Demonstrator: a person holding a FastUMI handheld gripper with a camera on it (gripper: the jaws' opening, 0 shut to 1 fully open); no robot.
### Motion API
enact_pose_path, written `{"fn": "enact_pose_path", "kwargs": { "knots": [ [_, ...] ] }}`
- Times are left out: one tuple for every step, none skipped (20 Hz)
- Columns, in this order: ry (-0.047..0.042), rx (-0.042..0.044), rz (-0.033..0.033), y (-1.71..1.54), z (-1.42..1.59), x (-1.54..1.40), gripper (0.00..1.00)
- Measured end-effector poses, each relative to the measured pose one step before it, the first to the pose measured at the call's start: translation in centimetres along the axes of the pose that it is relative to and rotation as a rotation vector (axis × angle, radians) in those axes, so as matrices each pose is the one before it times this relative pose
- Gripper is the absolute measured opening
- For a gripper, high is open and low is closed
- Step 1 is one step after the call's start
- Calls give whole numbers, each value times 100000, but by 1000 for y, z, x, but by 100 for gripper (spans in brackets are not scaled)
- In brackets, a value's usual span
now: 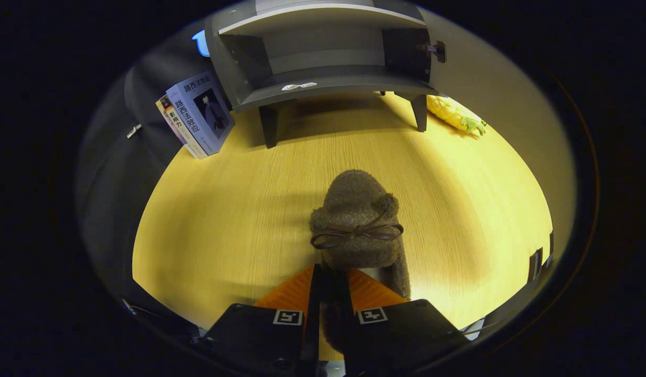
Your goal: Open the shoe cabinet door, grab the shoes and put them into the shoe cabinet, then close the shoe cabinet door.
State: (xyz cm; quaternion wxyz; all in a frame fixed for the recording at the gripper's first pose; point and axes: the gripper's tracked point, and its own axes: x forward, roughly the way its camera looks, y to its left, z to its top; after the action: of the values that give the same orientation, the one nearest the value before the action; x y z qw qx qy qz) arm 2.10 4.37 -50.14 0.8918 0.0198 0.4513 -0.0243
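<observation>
Pale wood-grain tabletop point(223, 220) spreads out ahead of the claw, lit warm under the booth lamp. Seen from the gripper view, the claw point(333, 285) is clenched on a fuzzy brown slipper point(357, 220), both fingers pressing its heel end from either side. The slipper's long axis runs straight ahead along the fingers, toe pointing away toward the cabinet, and a thin bow point(357, 234) crosses its upper just beyond the fingertips. Well beyond the slipper stands the grey shoe cabinet point(323, 78) on short legs, its door swung open on the right side; the lower compartment holds no shoe, and a small pale sticker lies on its front edge. Left of the cabinet, a few books point(197, 115) lean together. Right of it lies a yellow pineapple toy point(454, 115).
</observation>
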Motion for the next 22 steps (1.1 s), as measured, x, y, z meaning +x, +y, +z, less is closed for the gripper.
{"fn": "enact_pose_path", "kwargs": {
  "knots": [
    [-863, 50, 944, 123, 83, 335, 24],
    [-1917, 81, 593, 135, 419, 368, 24],
    [-3123, 236, 968, 101, 594, 189, 24],
    [-3835, 456, 819, 307, 784, 172, 24],
    [-3323, 87, -154, -144, 538, 360, 24],
    [-2186, -160, -86, 1, 335, 474, 24],
    [-1172, -436, 317, 55, 130, 377, 23],
    [-1258, -391, 387, 128, 179, 406, 24],
    [-1597, -537, 4, 47, 218, 370, 24],
    [-1514, -870, -570, -93, 176, 365, 28],
    [-1210, -1194, -634, -200, 56, 310, 28],
    [-975, -1265, -1228, -321, 61, 393, 28],
    [-652, -846, -1214, -373, -5, 293, 28],
    [-576, -614, -1094, -297, 33, 310, 26],
    [-1485, -400, -292, -173, 250, 205, 23],
    [-1893, -849, -434, -179, 194, 358, 22],
    [-1645, -758, -114, -223, 201, 341, 22],
    [74, 485, 363, -9, 18, 258, 22],
    [-252, 849, 312, -80, 46, 221, 22],
    [-255, -453, -1742, -634, 436, 438, 22],
    [-665, 629, 995, 220, -960, 1169, 22],
    [933, -177, -557, -800, 772, -1701, 5]
  ]
}}
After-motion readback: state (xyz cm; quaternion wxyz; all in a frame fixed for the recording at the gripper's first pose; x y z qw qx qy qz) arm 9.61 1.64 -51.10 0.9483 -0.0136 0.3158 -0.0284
